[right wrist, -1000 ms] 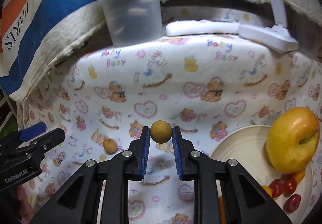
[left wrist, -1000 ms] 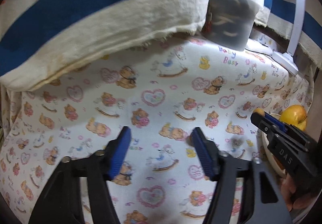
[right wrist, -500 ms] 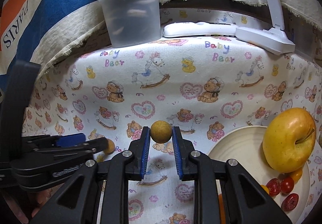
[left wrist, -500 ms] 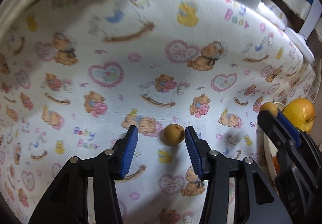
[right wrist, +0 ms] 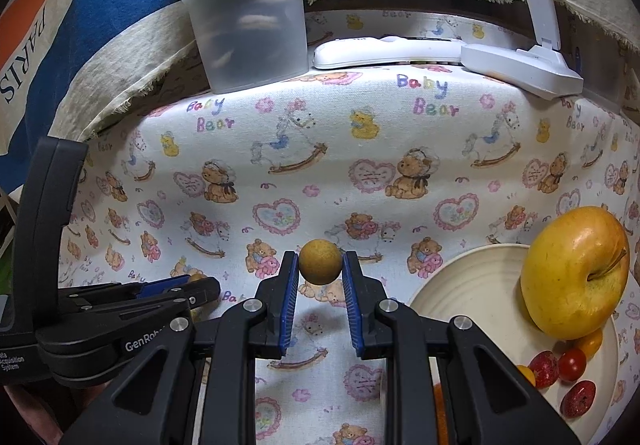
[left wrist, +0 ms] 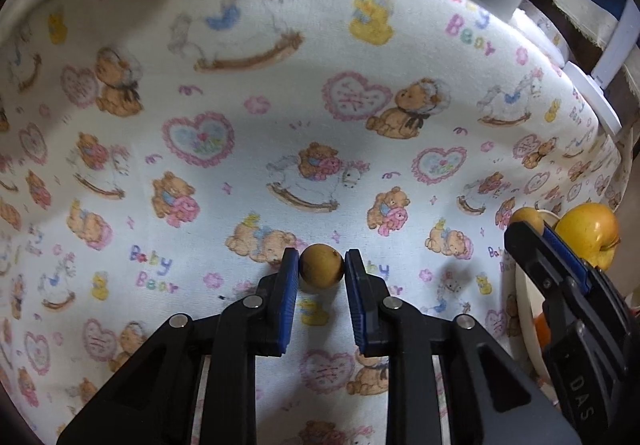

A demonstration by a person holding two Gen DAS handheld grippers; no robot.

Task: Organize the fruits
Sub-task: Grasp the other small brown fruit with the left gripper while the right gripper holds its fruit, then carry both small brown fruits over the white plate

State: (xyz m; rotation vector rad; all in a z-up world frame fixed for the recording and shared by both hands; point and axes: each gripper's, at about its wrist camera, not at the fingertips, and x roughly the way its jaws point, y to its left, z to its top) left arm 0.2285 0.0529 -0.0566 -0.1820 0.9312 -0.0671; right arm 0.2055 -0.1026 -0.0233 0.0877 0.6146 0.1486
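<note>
Fruit in both tongs. Left tongs [left wrist: 321, 266] closed on a small round brown fruit [left wrist: 321, 266], blue pads [left wrist: 289, 303] pressed on either side, low centre of the left wrist view, right down at the printed cloth [left wrist: 280, 93] of the desk. Right tongs [right wrist: 320, 264] likewise clamped on a second small brown fruit [right wrist: 320, 262], low centre of the right wrist view, raised clear of the cloth.

Cream plate [right wrist: 472, 285] at lower right of the right wrist view, carrying a big yellow apple [right wrist: 572, 273] with stem turned toward the right, and, below the apple, several cherry tomatoes [right wrist: 572, 364], red and yellow, near the plate's lower right rim. Something orange at the plate's lower left edge, mostly hidden behind the tongs; cannot tell what.

Left tongs seen again from the right wrist view at lower left, lying low over the cloth, brown fruit just visible at the tips. Right tongs seen from the left wrist view at the right edge, with the brown fruit at the tip and the apple just behind.

Along the top of the right wrist view: frosted plastic tub [right wrist: 244, 13] with lid at upper left, white remote [right wrist: 384, 52] beside it to the right, white lamp base [right wrist: 520, 69] further right with its arm rising out of frame. Striped cloth bag [right wrist: 60, 25] draped behind, blue, cream and orange.
</note>
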